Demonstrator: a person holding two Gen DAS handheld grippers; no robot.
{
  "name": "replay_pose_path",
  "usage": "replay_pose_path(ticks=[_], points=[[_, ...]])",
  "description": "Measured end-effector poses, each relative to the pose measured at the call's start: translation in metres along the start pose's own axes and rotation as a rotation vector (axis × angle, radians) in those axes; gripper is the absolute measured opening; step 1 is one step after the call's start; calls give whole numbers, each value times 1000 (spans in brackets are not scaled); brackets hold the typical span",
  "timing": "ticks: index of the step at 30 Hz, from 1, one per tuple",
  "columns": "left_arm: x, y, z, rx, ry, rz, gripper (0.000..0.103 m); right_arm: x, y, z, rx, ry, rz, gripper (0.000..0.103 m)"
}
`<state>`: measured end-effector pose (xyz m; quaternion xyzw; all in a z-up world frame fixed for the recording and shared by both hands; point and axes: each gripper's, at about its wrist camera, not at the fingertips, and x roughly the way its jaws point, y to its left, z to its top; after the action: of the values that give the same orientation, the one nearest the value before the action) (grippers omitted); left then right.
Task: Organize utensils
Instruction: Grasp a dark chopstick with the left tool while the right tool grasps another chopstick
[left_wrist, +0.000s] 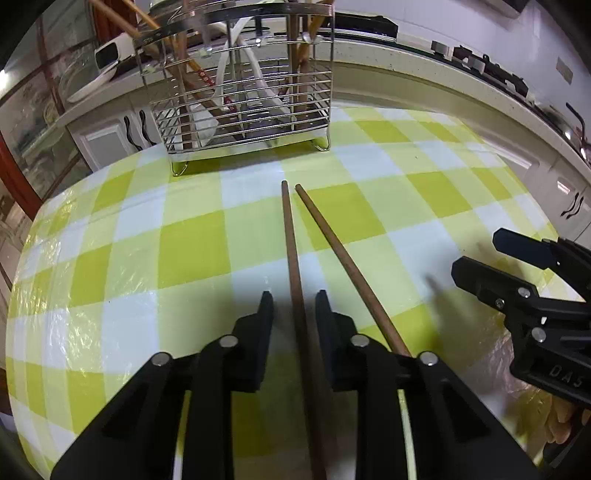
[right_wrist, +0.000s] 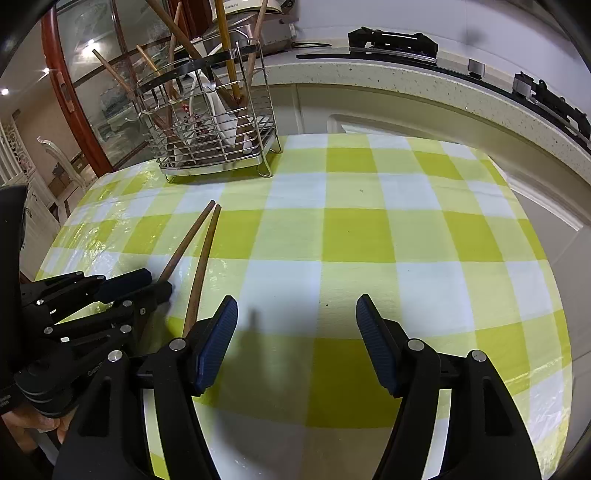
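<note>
Brown wooden chopstick (left_wrist: 295, 266) sits between left gripper (left_wrist: 294, 306) jaws, not yet pinched, right gripper (right_wrist: 297, 314) released; next clamp, lift to wire utensil rack (left_wrist: 243, 96).

A worktop (right_wrist: 369, 236) covered in a glossy yellow-green and white checked cloth carries two brown chopsticks (left_wrist: 291, 236) lying side by side, tips slightly splayed. At the far edge stands a wire utensil rack (left_wrist: 243, 96) on small feet.
</note>
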<state>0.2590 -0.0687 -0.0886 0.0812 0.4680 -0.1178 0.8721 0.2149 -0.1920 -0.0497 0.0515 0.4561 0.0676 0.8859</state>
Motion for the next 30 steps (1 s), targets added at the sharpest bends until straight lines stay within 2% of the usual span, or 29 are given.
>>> replay_pose_path(ticks=[6,16,30], points=[[0,-1,2,6,2,-1,8,1,6,0,-16,6,8,64],[-4,16,-3,-36,-2,-14,7,-1,19,1,-48,6,15,64],[-12,39,-10,-87,-18,-22,7,14,59,0,-145,41,27,64]])
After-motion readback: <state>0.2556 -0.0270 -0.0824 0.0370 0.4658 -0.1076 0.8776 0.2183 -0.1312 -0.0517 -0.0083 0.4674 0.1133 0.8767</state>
